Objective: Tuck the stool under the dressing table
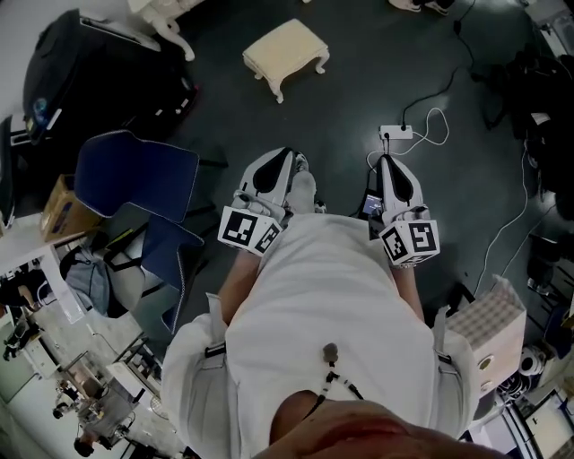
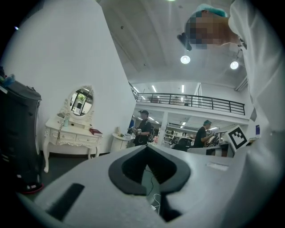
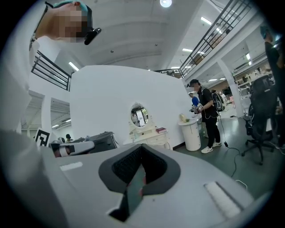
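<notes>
The cream cushioned stool [image 1: 285, 54] stands on the dark floor ahead of me, well apart from both grippers. A carved white leg of the dressing table [image 1: 167, 20] shows at the top edge, left of the stool. The left gripper view shows the whole white dressing table [image 2: 71, 134] with its oval mirror [image 2: 81, 101] against the wall; it is also in the right gripper view, as the dressing table [image 3: 149, 136]. My left gripper [image 1: 283, 158] and right gripper [image 1: 386, 163] are held side by side close to my body, both shut and empty.
Two blue chairs [image 1: 136, 176] and a black suitcase [image 1: 90, 72] stand at the left. A power strip with white cable [image 1: 396, 132] lies on the floor ahead of the right gripper. A box [image 1: 489, 327] sits at the right. People [image 2: 143, 128] stand further back.
</notes>
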Demonstrator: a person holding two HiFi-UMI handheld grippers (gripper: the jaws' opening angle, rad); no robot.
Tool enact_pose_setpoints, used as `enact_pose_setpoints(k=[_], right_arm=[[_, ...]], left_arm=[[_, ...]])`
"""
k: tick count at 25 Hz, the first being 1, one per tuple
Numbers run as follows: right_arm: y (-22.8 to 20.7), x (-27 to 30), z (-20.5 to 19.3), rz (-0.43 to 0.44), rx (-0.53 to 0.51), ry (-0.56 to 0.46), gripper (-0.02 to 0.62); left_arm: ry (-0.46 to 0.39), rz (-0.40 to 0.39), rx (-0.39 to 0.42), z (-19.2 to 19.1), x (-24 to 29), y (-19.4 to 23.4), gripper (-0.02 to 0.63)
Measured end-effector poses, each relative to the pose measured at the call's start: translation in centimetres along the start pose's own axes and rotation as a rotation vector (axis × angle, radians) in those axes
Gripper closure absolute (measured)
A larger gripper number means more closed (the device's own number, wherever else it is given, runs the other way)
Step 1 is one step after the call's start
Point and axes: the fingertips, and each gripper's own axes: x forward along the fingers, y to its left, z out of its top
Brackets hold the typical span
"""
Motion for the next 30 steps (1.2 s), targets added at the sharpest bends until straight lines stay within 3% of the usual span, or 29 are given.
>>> enact_pose_setpoints(k=[9, 20, 30], right_arm=[[-3.9, 8.4, 3.2, -0.029, -0.025, 0.009, 0.588], [-5.7, 18.3, 6.3, -0.052, -0.020, -0.012, 0.588], [-7.3, 27.6, 6.8, 0.060, -0.004, 0.054, 0.588]], left_arm=[[-0.021, -0.038, -0.021, 2.4, 8.4, 5.5, 0.598], [-0.036, -0.081, 0.009, 5.8, 15.4, 12.7, 0.598], [-0.027, 0.054, -0.022, 5.7, 18.8, 19.0, 0.598]])
